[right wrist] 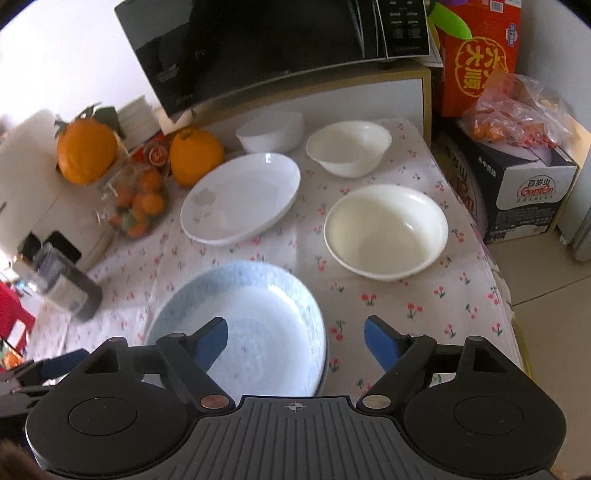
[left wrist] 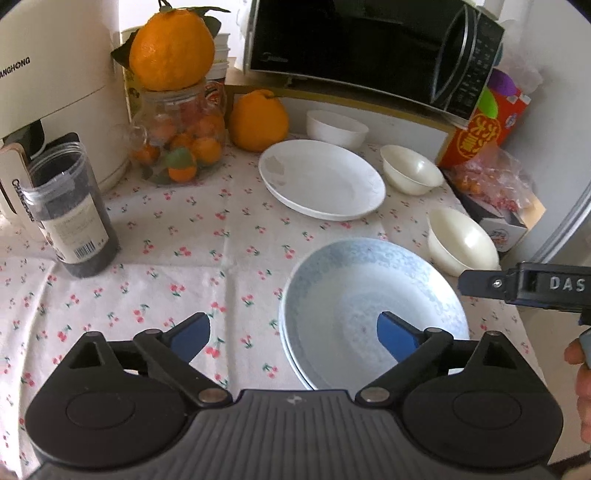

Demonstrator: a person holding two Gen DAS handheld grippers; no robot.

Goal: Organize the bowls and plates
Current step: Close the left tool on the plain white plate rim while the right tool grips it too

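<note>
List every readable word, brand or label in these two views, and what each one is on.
"ANGHONG", cut off at the left: white appliance.
"DAS": right claw, seen from the left wrist.
"Ganten": dark box.
"六大顺": red carton.
Vertical lettering on the white holder: not legible.
Microwave panel and jar label: too small.

Right gripper [right wrist: 295, 341] jaws wide, nothing between pads, over rim of blue plate [right wrist: 243, 325]. White plate [right wrist: 240, 199] and cream bowl [right wrist: 386, 230] beyond, on tablecloth [right wrist: 424, 295].
</note>
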